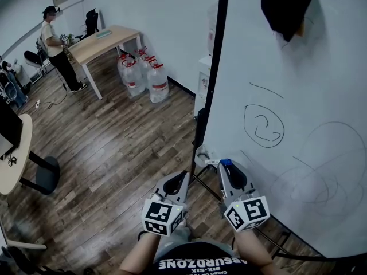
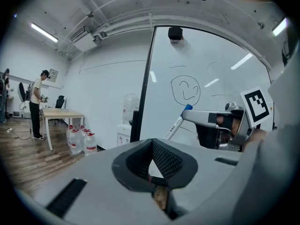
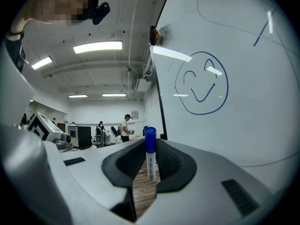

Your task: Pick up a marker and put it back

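Observation:
A white marker with a blue cap (image 1: 221,162) is held crosswise in my right gripper (image 1: 225,166), which is shut on it just in front of the whiteboard (image 1: 309,85). In the right gripper view the marker (image 3: 150,154) stands upright between the pads, cap up. The left gripper view shows the same marker (image 2: 178,122) slanting out of the right gripper (image 2: 188,116). My left gripper (image 1: 183,175) hangs beside it, a little left, jaws shut with nothing between them (image 2: 152,143). A blue smiley face (image 1: 264,126) is drawn on the board.
The whiteboard's black frame and stand legs (image 1: 202,153) rise just ahead of both grippers. Several water bottles (image 1: 143,73) stand by the wall. A wooden table (image 1: 106,42) and a standing person (image 1: 57,47) are at the far left. A round table (image 1: 14,159) sits at the left edge.

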The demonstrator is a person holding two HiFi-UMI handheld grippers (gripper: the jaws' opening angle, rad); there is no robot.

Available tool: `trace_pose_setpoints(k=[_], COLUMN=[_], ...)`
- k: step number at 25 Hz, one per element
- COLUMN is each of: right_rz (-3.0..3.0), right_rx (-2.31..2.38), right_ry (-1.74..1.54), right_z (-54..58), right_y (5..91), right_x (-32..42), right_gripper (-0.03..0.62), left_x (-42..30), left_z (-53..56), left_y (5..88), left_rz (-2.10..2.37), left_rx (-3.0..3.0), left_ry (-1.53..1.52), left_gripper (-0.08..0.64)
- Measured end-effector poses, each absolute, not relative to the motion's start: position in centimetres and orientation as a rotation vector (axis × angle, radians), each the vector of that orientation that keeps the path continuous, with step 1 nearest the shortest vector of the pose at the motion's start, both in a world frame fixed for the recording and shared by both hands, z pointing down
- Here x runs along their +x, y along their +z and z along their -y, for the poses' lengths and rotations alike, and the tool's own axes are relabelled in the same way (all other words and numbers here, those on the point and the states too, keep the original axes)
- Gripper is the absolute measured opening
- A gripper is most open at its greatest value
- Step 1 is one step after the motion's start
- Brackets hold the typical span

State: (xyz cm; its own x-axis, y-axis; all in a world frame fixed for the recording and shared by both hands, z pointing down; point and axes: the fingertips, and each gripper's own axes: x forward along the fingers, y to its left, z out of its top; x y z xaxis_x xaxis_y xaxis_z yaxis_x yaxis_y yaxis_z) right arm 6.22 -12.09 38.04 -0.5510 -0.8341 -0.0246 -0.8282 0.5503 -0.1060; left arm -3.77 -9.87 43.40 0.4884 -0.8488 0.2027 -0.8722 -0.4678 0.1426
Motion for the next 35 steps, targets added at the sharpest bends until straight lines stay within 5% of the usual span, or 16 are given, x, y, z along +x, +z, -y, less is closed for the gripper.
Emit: trace_pose_setpoints(k=[35], right_rz=[-2.740], right_rx=[-1.348], right_ry=[-0.123], right_z=[3.5], right_y=[38.3], right_x=[9.9], right_gripper=[0.061], left_x=[0.8], left_z=[3.1], left_y=[42.8], left_rz=[1.525], left_rx=[2.515], left_ry=[0.153], left_gripper=[0.008])
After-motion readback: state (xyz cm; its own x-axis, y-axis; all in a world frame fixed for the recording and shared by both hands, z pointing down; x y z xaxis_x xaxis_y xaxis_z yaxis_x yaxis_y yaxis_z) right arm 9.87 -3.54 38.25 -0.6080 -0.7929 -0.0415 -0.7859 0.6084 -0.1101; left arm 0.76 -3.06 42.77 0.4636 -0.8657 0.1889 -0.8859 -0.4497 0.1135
